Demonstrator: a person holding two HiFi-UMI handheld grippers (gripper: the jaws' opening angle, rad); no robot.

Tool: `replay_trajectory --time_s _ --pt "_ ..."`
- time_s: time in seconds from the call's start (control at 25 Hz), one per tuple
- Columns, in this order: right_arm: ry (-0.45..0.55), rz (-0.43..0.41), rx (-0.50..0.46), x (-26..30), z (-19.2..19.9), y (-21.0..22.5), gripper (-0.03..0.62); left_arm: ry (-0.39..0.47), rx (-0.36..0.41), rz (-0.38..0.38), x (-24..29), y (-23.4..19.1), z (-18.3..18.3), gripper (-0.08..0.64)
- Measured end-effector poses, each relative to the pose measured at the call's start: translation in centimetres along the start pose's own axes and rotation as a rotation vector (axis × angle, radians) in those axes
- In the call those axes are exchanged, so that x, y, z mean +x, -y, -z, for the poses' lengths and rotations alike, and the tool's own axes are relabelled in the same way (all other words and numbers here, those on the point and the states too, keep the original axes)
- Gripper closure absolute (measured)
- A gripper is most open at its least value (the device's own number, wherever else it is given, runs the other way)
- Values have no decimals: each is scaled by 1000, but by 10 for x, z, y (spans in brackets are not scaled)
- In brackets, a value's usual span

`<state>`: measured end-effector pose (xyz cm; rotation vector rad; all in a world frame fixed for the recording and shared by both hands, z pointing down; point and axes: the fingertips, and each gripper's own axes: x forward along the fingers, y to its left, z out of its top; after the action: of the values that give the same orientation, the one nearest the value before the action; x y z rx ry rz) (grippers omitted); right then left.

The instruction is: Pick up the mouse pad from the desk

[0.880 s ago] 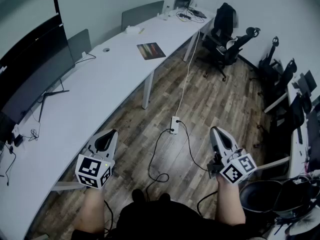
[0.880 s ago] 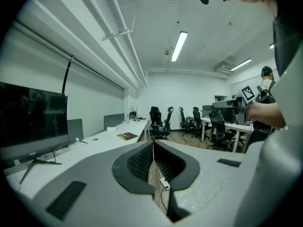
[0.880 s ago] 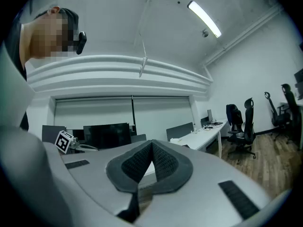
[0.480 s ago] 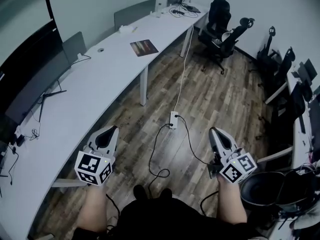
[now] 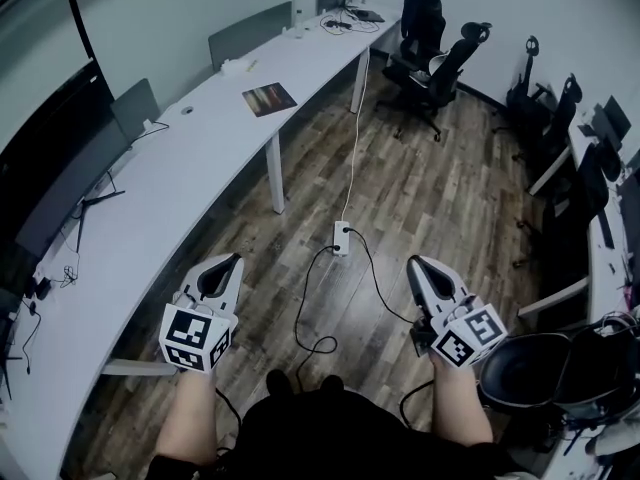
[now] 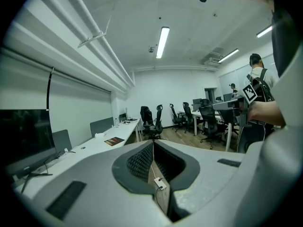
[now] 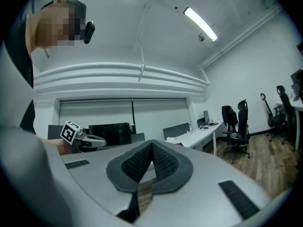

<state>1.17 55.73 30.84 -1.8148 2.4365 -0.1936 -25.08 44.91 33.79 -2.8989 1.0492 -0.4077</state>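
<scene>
Mouse pad point(image 5: 268, 99) lies flat on the long white counter point(image 5: 170, 168), toward the far end near the front edge, well apart from both claws. Nothing sits on it; a small white item point(image 5: 232, 65) is just beyond.

Step in hand, as I read it: the approach, not the grab yet. To do it well, walk up w/ the counter on the left and open one claw before reaching. Then come in low at the pad's near edge. It's thin & flat, so prob. needs a jaw slid under, or a drag to overhang the counter lip.

Left claw point(image 5: 230, 263) is closed & empty. Right claw point(image 5: 414, 265) is closed too, nothing btw its jaws. Both are over the wood floor.

In the way: power strip point(image 5: 341, 239) & loose cables point(image 5: 318, 313) on the floor ahead, a trip risk. Office chairs point(image 5: 432, 63) stand right of the route. Monitor point(image 5: 60, 173) is on the near counter stretch, off to the side.
</scene>
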Motion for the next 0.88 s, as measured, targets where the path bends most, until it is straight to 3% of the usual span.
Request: replay_trajectory --time_s 0.44,0.88 --pt "36 -38 6 -69 -4 47 588 13 -28 16 19 78 -18 552" --pt "25 -24 70 -83 9 69 588 10 -21 57 52 97 -25 552"
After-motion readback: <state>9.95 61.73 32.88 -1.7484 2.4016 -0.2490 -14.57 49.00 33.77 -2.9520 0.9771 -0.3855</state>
